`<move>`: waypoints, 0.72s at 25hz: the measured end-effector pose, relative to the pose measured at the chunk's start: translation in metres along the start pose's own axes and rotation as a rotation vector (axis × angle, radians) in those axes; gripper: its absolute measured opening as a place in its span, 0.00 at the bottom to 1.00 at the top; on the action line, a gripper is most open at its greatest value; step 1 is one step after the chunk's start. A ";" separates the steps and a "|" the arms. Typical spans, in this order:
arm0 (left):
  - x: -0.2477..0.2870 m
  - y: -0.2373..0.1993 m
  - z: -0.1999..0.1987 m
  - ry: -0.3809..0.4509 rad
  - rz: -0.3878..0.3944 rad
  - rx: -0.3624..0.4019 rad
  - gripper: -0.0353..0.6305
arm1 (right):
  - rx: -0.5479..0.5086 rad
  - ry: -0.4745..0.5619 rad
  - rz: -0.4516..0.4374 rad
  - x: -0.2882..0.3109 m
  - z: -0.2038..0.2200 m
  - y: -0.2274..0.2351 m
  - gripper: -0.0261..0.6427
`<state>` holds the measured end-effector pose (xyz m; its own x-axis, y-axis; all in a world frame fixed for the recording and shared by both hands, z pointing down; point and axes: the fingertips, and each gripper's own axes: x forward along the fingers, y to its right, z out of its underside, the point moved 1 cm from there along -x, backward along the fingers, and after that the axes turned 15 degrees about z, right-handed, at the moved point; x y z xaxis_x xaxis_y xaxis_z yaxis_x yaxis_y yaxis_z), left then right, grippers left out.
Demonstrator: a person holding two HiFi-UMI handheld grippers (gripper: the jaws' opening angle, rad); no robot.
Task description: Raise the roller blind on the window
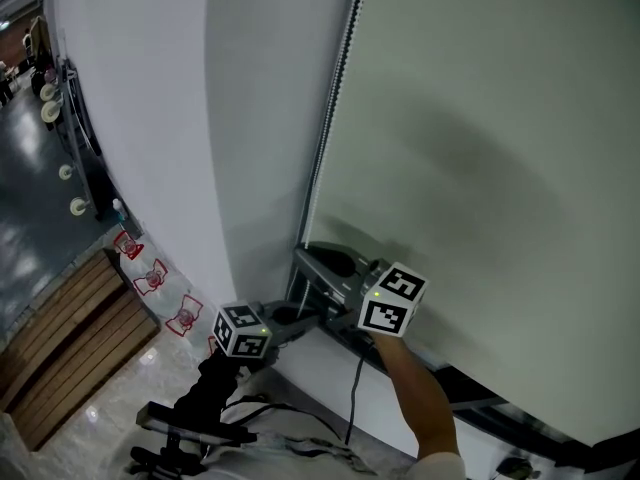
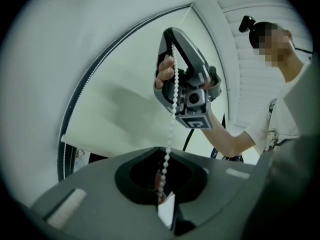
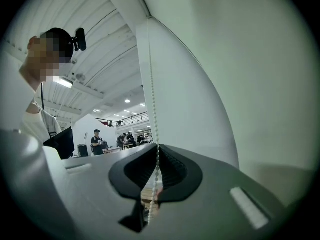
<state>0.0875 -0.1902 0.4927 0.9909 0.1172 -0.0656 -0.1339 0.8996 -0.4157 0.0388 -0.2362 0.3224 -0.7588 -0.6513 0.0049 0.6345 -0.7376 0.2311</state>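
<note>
Tight corner: white wall (image 1: 190, 118) sits just beside the left gripper (image 2: 161, 196), and the roller blind (image 1: 480, 168) face is just beside the right gripper (image 3: 152, 196) on its far side. Little side room between them. There is open room behind and below both tools, toward the floor boards (image 1: 70, 338).

The blind is down, and its bottom edge (image 2: 107, 151) shows below the right gripper in the left gripper view. The bead chain (image 2: 171, 127) runs down the blind's side edge, right at the wall corner.

The left gripper's jaws are clamped on the chain. The chain goes taut from there up to the right gripper, which is higher and has its jaws pinched narrow on the same chain (beads visible between the pads in both gripper views).

Both tools point about level. The right hand (image 2: 164, 73) wraps the handle, and the forearm (image 1: 425, 403) reaches in from behind the tool.
</note>
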 end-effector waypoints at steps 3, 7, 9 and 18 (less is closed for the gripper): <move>0.000 0.000 -0.001 0.002 -0.002 -0.002 0.05 | -0.004 -0.034 0.013 0.000 0.016 0.004 0.06; -0.001 -0.002 0.000 0.008 -0.008 -0.009 0.05 | 0.038 -0.104 0.021 0.001 0.055 0.009 0.06; -0.002 -0.002 0.001 0.010 -0.007 -0.011 0.05 | 0.069 -0.111 0.023 0.000 0.067 0.010 0.06; -0.004 0.000 0.001 0.012 0.010 -0.024 0.05 | 0.099 -0.072 0.008 -0.006 0.057 0.015 0.06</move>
<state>0.0840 -0.1897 0.4940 0.9894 0.1209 -0.0808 -0.1441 0.8881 -0.4366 0.0446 -0.2330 0.3813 -0.7647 -0.6398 0.0766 0.6256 -0.7087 0.3260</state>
